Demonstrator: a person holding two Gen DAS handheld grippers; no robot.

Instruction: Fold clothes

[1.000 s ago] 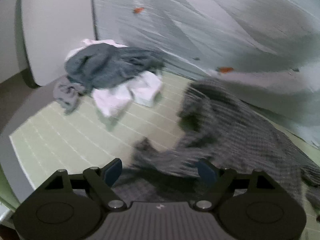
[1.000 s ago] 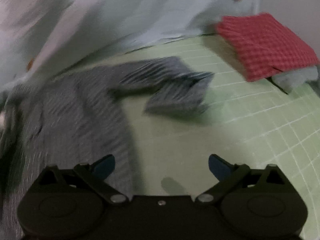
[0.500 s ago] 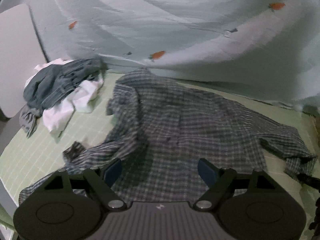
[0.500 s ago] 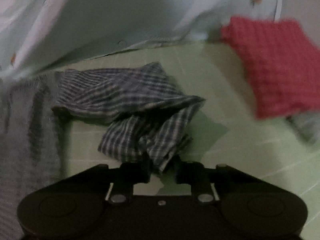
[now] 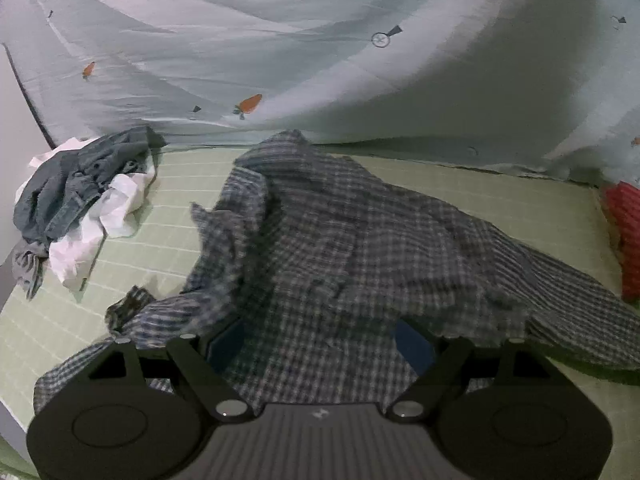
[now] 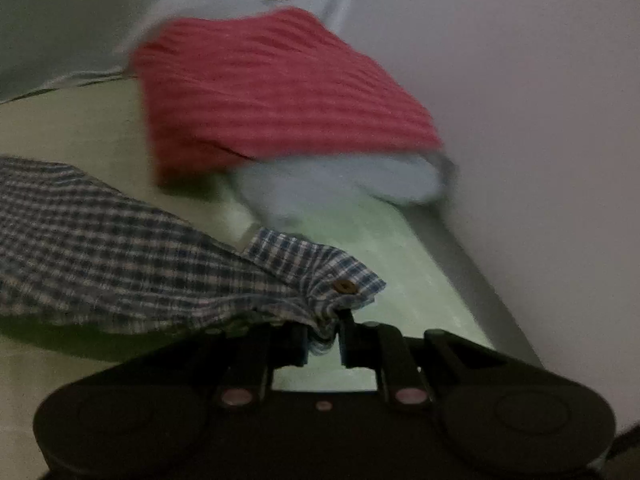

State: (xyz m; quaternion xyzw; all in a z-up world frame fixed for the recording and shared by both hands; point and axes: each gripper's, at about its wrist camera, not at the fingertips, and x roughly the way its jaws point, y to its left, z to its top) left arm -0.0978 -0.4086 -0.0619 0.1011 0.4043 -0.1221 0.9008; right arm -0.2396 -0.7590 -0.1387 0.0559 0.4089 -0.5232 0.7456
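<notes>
I see a soft woven plaid shirt, a matt black plastic left gripper with a ribbed grey panel, a matt green gridded mat, a thin creased printed sheet, crumpled denim, and a red textured cloth.

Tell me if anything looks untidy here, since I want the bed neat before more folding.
Yes. A heap of unfolded clothes, denim over white, sits crumpled at the mat's far left corner. The plaid shirt lies rumpled, not flat, its cuff pinched in the right tool. The red folded garment looks neat.
</notes>
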